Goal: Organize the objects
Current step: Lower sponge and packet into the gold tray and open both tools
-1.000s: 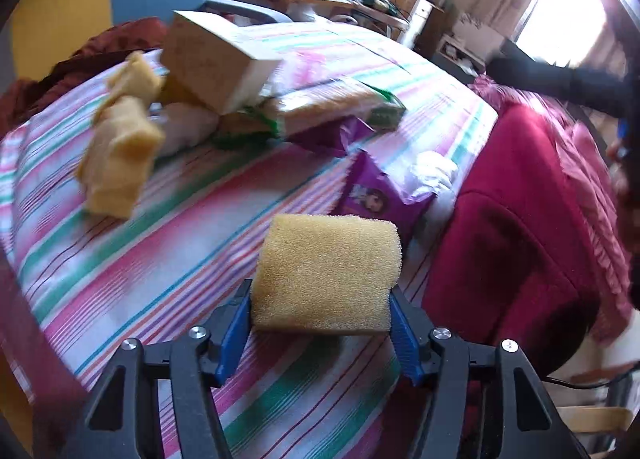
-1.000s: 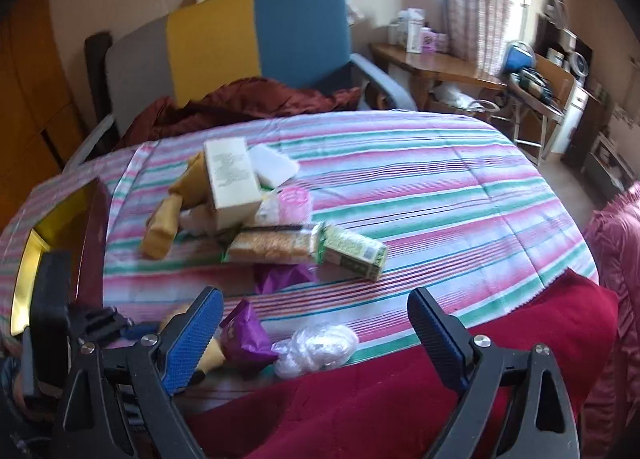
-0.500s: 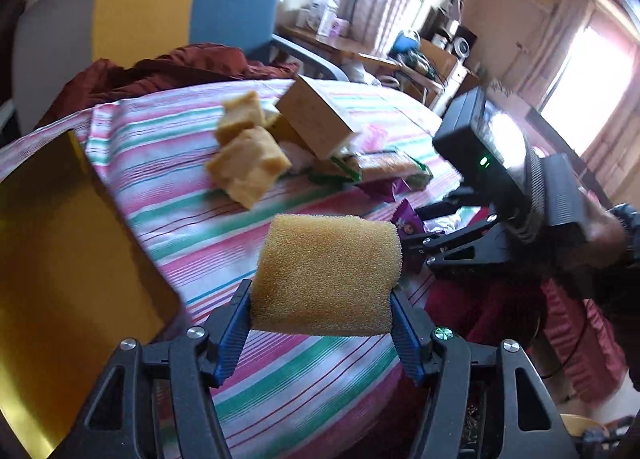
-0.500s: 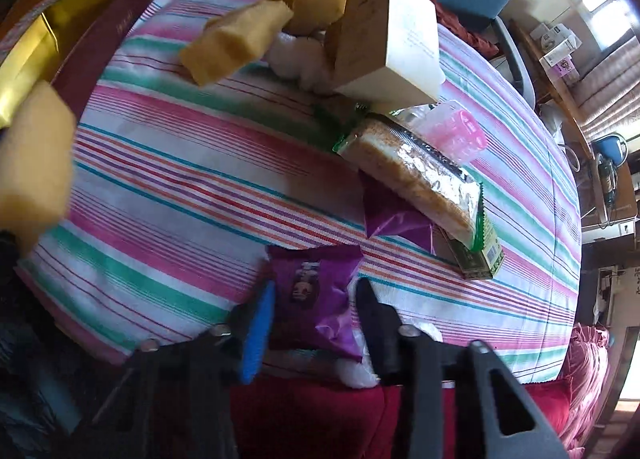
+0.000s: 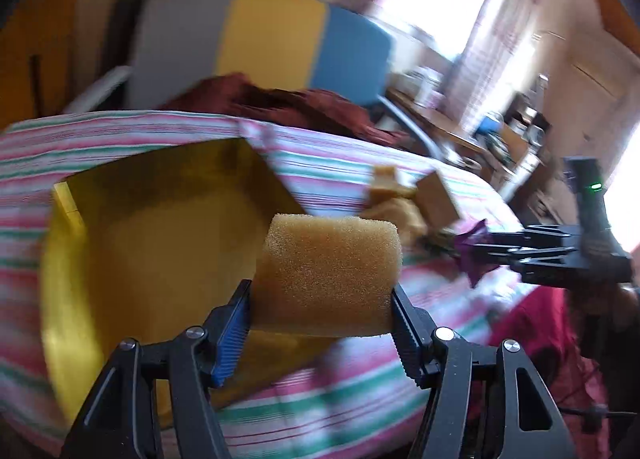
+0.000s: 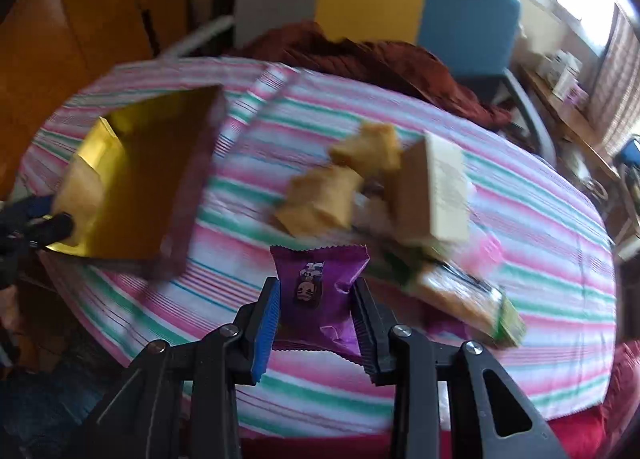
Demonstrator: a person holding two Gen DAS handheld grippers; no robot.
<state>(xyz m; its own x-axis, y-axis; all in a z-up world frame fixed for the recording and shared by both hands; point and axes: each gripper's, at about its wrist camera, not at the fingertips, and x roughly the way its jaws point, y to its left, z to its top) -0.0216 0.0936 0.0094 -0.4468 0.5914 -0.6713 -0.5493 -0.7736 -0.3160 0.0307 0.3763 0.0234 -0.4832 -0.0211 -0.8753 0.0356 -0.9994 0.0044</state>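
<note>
The left gripper [image 5: 322, 309] pinches a yellow sponge [image 5: 328, 275] between its pads, held above the near edge of the gold box [image 5: 132, 243] that sits open on the left of the striped table [image 6: 540, 259]. The right gripper [image 6: 316, 315] is clamped on a purple snack packet [image 6: 320, 287], lifted over the table's near side. Farther right lies a blurred pile: two more sponges [image 6: 320, 199], a cream carton [image 6: 440, 195] and a green-ended cracker pack [image 6: 468, 299].

Porous, matt foam sponge [image 5: 326, 279]; glossy purple foil packet [image 6: 318, 291]; shiny gold-lined box [image 5: 160, 251]; woven striped tablecloth [image 6: 540, 259]; matt black plastic grippers.
</note>
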